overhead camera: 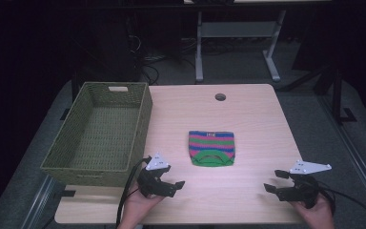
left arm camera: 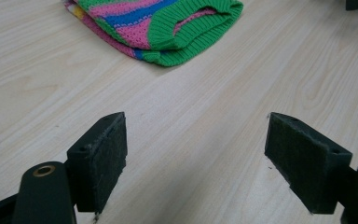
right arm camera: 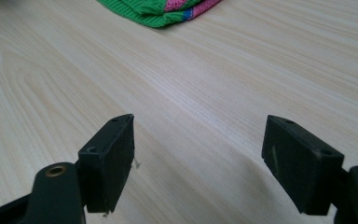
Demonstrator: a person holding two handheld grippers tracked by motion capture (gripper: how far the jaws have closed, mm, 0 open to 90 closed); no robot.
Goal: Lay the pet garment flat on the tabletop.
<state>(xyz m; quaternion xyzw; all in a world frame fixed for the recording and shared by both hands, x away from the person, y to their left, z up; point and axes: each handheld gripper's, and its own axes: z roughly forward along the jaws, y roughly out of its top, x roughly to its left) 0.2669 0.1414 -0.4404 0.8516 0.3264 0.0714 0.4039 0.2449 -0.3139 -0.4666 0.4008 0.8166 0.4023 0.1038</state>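
A small folded knitted garment [overhead camera: 211, 148], striped pink, blue and green with a green collar, lies flat near the middle of the light wooden table [overhead camera: 248, 114]. My left gripper [overhead camera: 172, 186] rests low at the front left, short of the garment, jaws open and empty. In the left gripper view the garment [left arm camera: 161, 25] lies ahead of the left gripper [left arm camera: 196, 158], beyond bare wood. My right gripper [overhead camera: 275, 182] sits at the front right, open and empty. The right gripper view shows the garment's green edge [right arm camera: 161, 11] far ahead of the right gripper [right arm camera: 198, 158].
A green woven basket [overhead camera: 71, 157] with nothing in it stands along the table's left side, close to my left gripper. A round cable hole [overhead camera: 220, 97] sits at the table's far edge. Beyond the table the floor is dark, with desk legs [overhead camera: 199, 52] and cables.
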